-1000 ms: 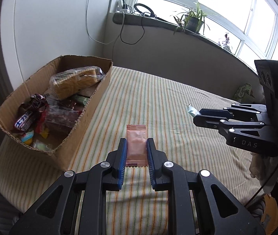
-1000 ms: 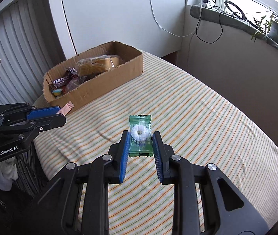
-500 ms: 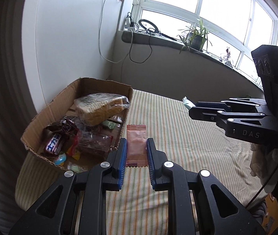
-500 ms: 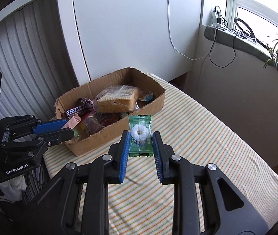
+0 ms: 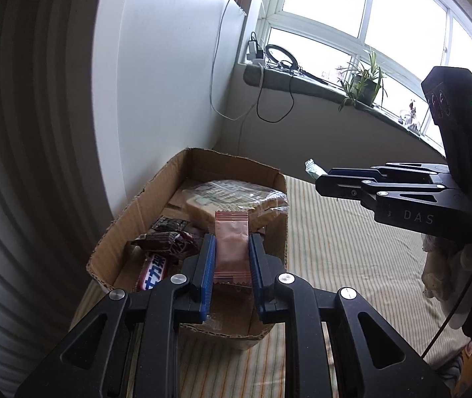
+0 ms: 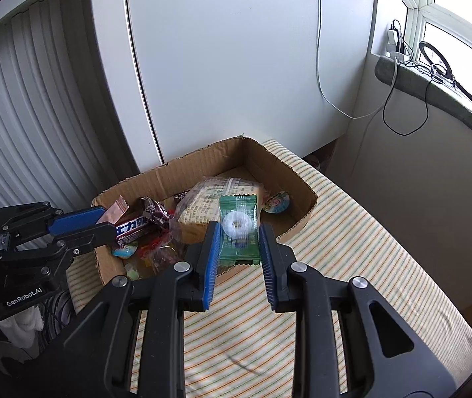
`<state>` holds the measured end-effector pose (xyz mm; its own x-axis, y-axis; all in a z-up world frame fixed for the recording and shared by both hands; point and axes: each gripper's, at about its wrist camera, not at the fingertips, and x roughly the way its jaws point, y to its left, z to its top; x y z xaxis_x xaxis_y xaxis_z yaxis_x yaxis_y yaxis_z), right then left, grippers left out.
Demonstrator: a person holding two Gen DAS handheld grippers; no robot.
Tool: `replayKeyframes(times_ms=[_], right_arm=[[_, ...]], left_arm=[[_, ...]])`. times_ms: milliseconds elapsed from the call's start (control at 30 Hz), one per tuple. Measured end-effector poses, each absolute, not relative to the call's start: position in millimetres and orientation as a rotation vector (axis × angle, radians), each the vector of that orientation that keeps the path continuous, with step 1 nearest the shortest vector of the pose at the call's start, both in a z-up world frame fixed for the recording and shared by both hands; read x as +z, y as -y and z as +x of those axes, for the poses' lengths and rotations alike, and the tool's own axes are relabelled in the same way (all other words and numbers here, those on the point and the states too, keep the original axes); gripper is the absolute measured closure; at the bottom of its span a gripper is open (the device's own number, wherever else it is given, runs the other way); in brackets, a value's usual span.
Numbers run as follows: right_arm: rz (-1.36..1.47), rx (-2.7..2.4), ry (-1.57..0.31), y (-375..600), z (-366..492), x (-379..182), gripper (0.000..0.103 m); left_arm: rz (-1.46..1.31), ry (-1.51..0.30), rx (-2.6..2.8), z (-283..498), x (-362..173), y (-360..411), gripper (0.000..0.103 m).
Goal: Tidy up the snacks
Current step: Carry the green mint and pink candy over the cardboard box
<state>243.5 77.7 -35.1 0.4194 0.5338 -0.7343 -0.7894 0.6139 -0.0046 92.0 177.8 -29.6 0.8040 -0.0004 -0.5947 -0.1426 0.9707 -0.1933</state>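
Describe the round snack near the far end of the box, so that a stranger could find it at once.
Start at the cardboard box on the striped cloth. Near its far end, right of the big wrapped bread, lies a small round sweet. It is disc-shaped with a pale, colourfully printed top, unlike the long bars.

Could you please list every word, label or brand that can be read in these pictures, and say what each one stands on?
"DAS" – on the side of the right gripper, seen from the left wrist.
"GenRobot.AI" – on the body of the left gripper, seen from the right wrist.
White Asian characters on the chocolate bar in the cardboard box – I cannot read them reliably.
Print on the pink packet, green candy packet and wrapped wafers – too blurred.
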Motion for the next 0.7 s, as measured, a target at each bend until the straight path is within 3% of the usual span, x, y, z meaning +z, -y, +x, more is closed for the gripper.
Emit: replayKeyframes(times_ms=[700], right_arm=[[-0.365,0.861,-0.815,-120,278,-52,0.078]], left_arm=[[-0.266,-0.637,0.157,111,-39,-222,0.085]])
